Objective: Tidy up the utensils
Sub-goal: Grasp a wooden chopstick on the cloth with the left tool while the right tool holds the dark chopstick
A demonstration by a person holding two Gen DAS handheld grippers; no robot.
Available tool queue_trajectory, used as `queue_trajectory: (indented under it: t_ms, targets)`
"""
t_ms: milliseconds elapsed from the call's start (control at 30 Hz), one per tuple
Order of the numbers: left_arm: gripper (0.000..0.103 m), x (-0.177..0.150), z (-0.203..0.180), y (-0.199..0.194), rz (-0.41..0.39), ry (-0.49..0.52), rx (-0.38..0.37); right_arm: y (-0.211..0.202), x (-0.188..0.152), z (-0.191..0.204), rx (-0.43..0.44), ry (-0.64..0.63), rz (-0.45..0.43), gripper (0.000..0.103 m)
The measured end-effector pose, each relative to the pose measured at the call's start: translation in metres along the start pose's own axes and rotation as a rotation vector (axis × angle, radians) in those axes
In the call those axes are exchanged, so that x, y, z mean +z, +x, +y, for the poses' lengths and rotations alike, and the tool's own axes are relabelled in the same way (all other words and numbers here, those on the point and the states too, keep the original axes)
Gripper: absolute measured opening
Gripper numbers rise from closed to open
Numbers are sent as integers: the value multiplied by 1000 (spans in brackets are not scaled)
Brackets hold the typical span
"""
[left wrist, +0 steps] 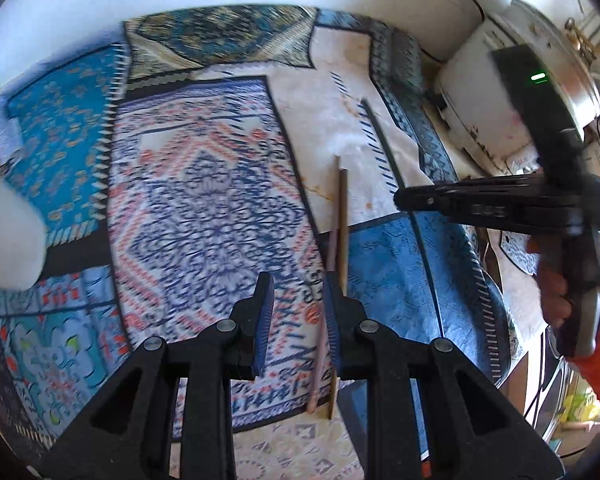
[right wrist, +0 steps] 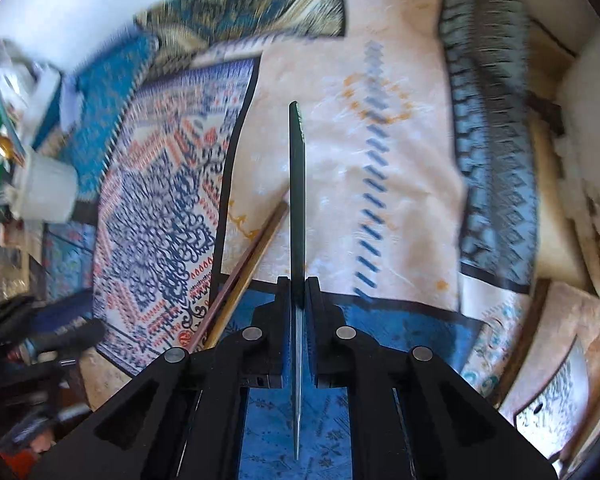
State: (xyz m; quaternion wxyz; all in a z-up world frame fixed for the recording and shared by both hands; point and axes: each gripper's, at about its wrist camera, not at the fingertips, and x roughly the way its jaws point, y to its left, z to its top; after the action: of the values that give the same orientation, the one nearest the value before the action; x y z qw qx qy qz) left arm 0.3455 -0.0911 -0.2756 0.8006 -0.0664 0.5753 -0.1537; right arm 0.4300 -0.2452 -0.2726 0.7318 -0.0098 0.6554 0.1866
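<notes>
utensils are only partly sorted, judging by what shows: a white cup at the far left edge of the patterned tablecloth already has what look like handles standing in it, though blur keeps me from saying what they are. the right gripper has its jaws closed almost fully on a knife, pinched edge-on between the pads with the dark handle pointing away from the camera and the thin blade running back toward it, carried above the cloth. a pair of chopsticks is lying loose on the tablecloth, side by side, not yet picked up. the left gripper hangs right over them with its jaws narrowly apart and nothing held; in the left wrist view the sticks run beside and under one fingertip rather than squarely between the two, and i cannot tell whether a pad touches them. what seems left is getting the knife to its place and lifting the chopsticks. a white appliance sits off at the cloth's right.
</notes>
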Motion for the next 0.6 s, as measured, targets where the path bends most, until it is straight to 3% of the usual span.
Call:
queue_trajectory:
  t_ms: [233, 600]
  targets:
    - [18, 22, -28, 51, 109, 89, 23, -49, -44, -9, 32, 61, -170, 6]
    - [12, 40, -53, 79, 135, 152, 73, -75, -69, -24, 27, 105, -245, 6]
